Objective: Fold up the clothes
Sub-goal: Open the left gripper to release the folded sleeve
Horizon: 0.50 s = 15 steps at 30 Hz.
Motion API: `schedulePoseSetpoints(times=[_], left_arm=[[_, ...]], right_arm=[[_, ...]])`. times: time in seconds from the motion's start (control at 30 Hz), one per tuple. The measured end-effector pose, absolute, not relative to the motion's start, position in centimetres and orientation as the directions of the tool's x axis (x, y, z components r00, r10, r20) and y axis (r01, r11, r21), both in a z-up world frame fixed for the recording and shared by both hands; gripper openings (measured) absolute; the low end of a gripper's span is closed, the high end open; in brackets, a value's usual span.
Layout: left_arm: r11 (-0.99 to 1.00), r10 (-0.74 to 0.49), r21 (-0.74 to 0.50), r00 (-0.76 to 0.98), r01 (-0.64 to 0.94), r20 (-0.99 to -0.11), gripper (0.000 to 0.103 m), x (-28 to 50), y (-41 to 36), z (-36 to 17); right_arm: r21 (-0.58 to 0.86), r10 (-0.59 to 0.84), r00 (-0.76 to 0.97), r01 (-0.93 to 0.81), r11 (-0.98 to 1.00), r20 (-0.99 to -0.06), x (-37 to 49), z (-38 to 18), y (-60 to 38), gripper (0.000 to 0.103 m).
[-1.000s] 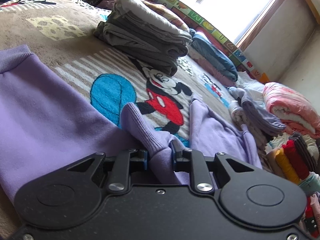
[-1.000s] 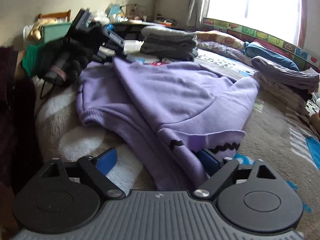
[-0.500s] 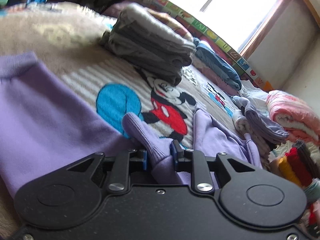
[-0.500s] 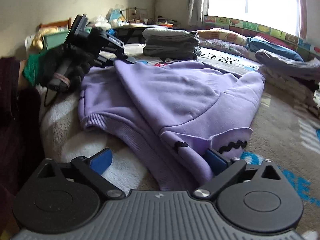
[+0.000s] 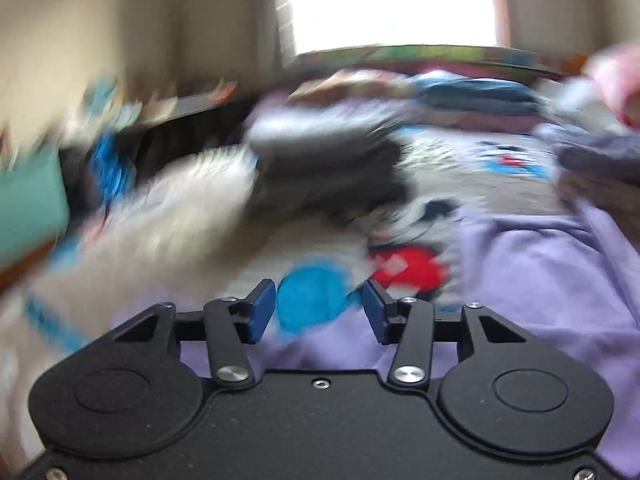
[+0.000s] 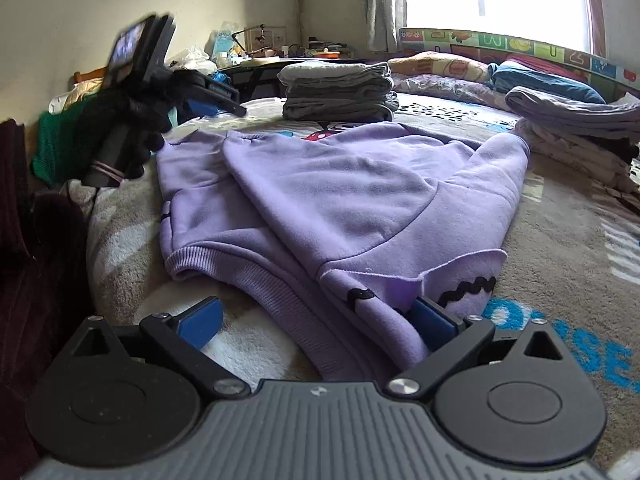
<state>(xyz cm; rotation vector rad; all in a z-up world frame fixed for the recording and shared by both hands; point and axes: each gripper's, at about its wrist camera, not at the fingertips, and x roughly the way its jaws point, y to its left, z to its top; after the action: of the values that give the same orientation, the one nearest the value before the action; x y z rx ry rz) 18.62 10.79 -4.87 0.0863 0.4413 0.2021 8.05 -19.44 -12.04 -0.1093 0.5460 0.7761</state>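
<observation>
— Bedding with a cartoon print covers the bed (image 6: 560, 240), and our purple sweatshirt (image 6: 360, 184) lies across the middle of it, a sleeve already laid over the body, with a grey folded stack (image 6: 336, 92) at the far side.

— Where do our tongs stand?

— Our left tongs (image 5: 319, 312) are opening with nothing between the pads, raised over the sweatshirt's far left part; that view is badly blurred. Our right tongs (image 6: 320, 320) are spread wide at the near hem (image 6: 280, 280), the ribbed edge lying between the pads, which do not press on it.

— So how do we fold it well?

— We judge the next fold wants both corners of one edge pinched through every layer, lifted evenly, and laid over flat so the sleeve stays tucked inside.
</observation>
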Motion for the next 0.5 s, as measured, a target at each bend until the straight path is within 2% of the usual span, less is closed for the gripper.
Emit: schedulePoseSetpoints(times=[0.1,0.17,0.23,0.4,0.5], left_arm=[[0.988,-0.039,0.116,0.898,0.1,-0.439,0.045,20.3,5.2,-3.8],[0.96,-0.178,0.111,0.868,0.256,-0.464,0.035,22.4,0.9,-3.7],[0.924,-0.259,0.125,0.833,0.361,-0.489,0.027,25.3,-3.1,-4.0],[0.898,-0.314,0.079,0.757,0.433,-0.573,0.026,35.3,-9.1,-6.4],[0.913,-0.259,0.075,0.715,0.4,-0.649,0.025,40.8,-10.8,-8.9]], right_arm=[[0.127,0.647,0.576,-0.69,0.713,-0.5,8.2,-12.1,-19.6,0.103],[0.14,0.653,0.573,-0.689,0.711,-0.495,8.3,-12.1,-19.6,0.103],[0.157,0.659,0.569,-0.686,0.71,-0.492,8.5,-12.1,-19.8,0.103],[0.199,0.673,0.558,-0.68,0.706,-0.485,8.8,-12.0,-20.0,0.103],[0.215,0.679,0.553,-0.677,0.704,-0.483,8.9,-12.0,-20.1,0.103]])
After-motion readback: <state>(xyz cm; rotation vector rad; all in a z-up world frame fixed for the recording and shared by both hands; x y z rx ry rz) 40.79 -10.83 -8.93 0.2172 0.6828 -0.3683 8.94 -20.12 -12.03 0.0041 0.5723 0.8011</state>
